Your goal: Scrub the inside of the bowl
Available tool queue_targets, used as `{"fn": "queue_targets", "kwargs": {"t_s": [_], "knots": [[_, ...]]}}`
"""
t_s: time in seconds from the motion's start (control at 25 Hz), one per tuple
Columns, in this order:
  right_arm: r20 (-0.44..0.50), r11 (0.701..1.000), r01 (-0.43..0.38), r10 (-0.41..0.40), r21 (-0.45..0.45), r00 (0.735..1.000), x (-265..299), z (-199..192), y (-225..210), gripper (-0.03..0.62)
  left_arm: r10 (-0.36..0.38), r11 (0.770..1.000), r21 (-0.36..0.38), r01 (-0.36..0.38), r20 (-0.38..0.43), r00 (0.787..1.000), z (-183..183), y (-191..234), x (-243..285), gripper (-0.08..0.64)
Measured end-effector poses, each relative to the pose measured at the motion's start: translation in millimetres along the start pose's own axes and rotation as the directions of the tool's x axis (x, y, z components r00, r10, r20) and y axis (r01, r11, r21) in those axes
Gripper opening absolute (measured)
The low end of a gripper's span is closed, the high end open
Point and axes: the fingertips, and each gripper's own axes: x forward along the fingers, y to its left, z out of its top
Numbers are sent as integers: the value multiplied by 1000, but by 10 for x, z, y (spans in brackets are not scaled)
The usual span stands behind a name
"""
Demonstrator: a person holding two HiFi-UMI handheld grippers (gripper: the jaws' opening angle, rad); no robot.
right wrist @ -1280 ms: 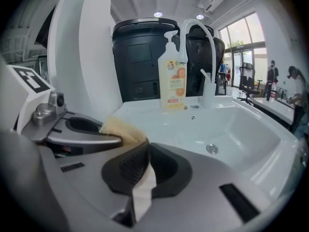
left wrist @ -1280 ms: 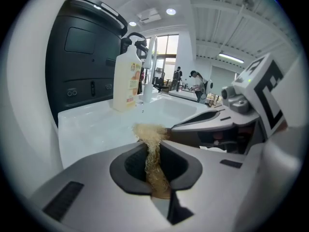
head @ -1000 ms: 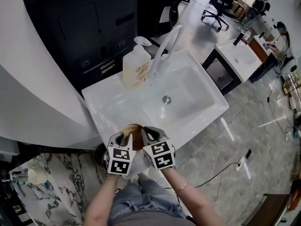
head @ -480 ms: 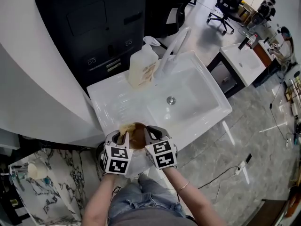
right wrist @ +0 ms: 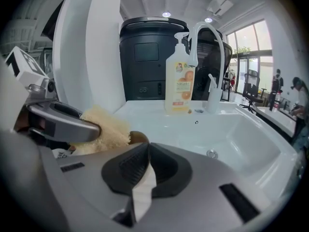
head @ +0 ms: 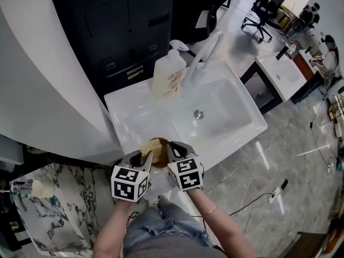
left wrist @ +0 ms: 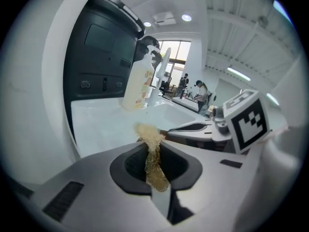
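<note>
Shifted slightly left, left gripper (left wrist: 153,146) clamps the scrubber (left wrist: 150,139) (above the bowl (head: 157,155)); right gripper (right wrist: 145,146) pinches its rim.

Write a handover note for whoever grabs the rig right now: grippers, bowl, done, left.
Left gripper: shut on the scrub pad.
Right gripper: jaws together, apparently pinching the bowl by its rim.
The bowl is at the front edge of the drainboard, left of the sink basin, with the scrub pad at its mouth.
Done: pad and bowl are both in hand.
Left: scrub the inside. How clean it is can't be seen.
</note>
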Motion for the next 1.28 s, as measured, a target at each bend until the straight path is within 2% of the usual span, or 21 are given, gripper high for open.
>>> {"fn": "queue_targets", "kwargs": {"t_s": [0.08, 0.16, 0.28, 0.36, 0.48, 0.6, 0.76, 0.88, 1.12, 1.28], "knots": [[2, 1000, -1, 1, -2, 1000, 2, 5, 6, 23, -90, 991, -97, 87, -27, 996, -40, -121, 68, 46], [3, 1000, -2, 2, -5, 1000, -3, 7, 13, 23, -148, 978, -159, 137, -57, 987, -87, -193, 143, 46], [9, 1000, -7, 7, -18, 1000, -16, 12, 43, 23, -174, 972, -175, 154, -103, 979, -155, -246, 242, 45], [13, 999, -10, 10, -36, 1000, -15, 34, 60, 23, -151, 982, -136, 133, -133, 980, -172, -251, 308, 45], [10, 999, -9, 9, -44, 1000, -9, 35, 44, 23, -73, 997, -1, 75, -191, 979, -217, -241, 399, 45], [8, 999, -9, 10, -36, 1000, -5, 19, 19, 23, 7, 991, 129, 23, -225, 974, -252, -209, 451, 46], [8, 999, -14, 14, -34, 1000, -8, 11, 11, 23, 85, 974, 226, -29, -242, 967, -276, -130, 470, 46], [6, 999, -15, 15, -29, 1000, -1, -1, -10, 23, 133, 963, 262, -67, -243, 961, -287, -43, 446, 46], [2, 999, -13, 13, -39, 1000, 16, -8, -23, 25, 214, 954, 257, -155, -219, 952, -273, 159, 335, 46], [0, 999, -19, 19, -42, 1000, 35, -22, -11, 25, 235, 951, 249, -182, -199, 951, -253, 219, 264, 46]]}}
